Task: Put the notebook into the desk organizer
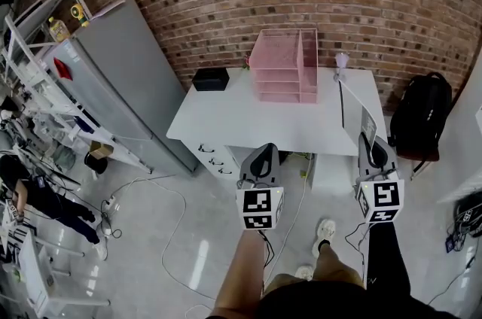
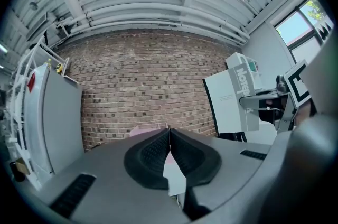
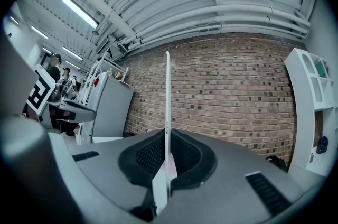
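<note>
The pink mesh desk organizer [image 1: 285,65] stands at the back of the white desk [image 1: 248,118], against the brick wall. My right gripper [image 1: 370,138] is shut on the thin white notebook [image 1: 360,116], held upright over the desk's right end. In the right gripper view the notebook [image 3: 167,106] shows edge-on, clamped between the pads of the gripper [image 3: 167,139]. My left gripper [image 1: 261,149] hovers at the desk's front edge, shut and empty [image 2: 169,133]. From the left gripper view the notebook [image 2: 232,96] shows at the right, and a sliver of the organizer [image 2: 148,129] peeks above the jaws.
A black box [image 1: 211,78] sits at the desk's back left and a small lilac item [image 1: 341,60] at the back right. A grey cabinet [image 1: 128,77] stands left of the desk, a black backpack [image 1: 420,114] to its right. Cables run across the floor [image 1: 169,235].
</note>
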Demonstrator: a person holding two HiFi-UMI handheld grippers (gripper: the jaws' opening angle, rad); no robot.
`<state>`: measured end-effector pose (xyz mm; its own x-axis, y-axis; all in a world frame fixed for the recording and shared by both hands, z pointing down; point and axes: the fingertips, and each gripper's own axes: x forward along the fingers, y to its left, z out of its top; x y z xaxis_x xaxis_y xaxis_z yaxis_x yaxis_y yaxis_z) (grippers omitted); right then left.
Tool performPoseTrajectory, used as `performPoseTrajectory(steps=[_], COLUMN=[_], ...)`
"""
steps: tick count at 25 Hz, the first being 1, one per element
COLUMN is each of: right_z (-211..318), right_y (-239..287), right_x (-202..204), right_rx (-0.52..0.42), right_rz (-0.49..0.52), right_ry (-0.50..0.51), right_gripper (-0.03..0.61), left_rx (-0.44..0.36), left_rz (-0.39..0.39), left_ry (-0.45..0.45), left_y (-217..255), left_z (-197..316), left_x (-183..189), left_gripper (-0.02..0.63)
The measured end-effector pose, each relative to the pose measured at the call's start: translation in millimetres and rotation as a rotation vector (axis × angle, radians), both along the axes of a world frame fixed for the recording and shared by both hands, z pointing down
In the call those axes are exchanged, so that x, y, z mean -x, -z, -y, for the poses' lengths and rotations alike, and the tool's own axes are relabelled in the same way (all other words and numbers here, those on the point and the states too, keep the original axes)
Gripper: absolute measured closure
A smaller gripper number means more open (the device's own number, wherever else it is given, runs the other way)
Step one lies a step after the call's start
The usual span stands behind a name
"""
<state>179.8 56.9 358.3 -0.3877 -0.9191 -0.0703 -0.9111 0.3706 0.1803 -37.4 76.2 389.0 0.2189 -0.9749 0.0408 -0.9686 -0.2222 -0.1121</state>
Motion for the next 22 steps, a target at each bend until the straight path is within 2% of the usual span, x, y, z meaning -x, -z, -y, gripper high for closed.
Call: performPoseTrajectory(steps=[11, 22], right_z=[66.4, 192.5], right_y=[-6.5, -6.9], right_x=[26.9, 36.3], right_rx=[-0.015, -0.019], right_rz=[0.035, 0.054], right_ry=[0.047, 0.048], right_gripper=[0.551, 0.551], left_rx=[0.005, 0.010], left_rz=[0.031, 0.049], left_ry=[0.033, 0.039], left_y=[-9.5, -9.9], left_z=[50.7, 173.9], left_x=[20.0, 31.4], left_gripper=[0.597, 0.597])
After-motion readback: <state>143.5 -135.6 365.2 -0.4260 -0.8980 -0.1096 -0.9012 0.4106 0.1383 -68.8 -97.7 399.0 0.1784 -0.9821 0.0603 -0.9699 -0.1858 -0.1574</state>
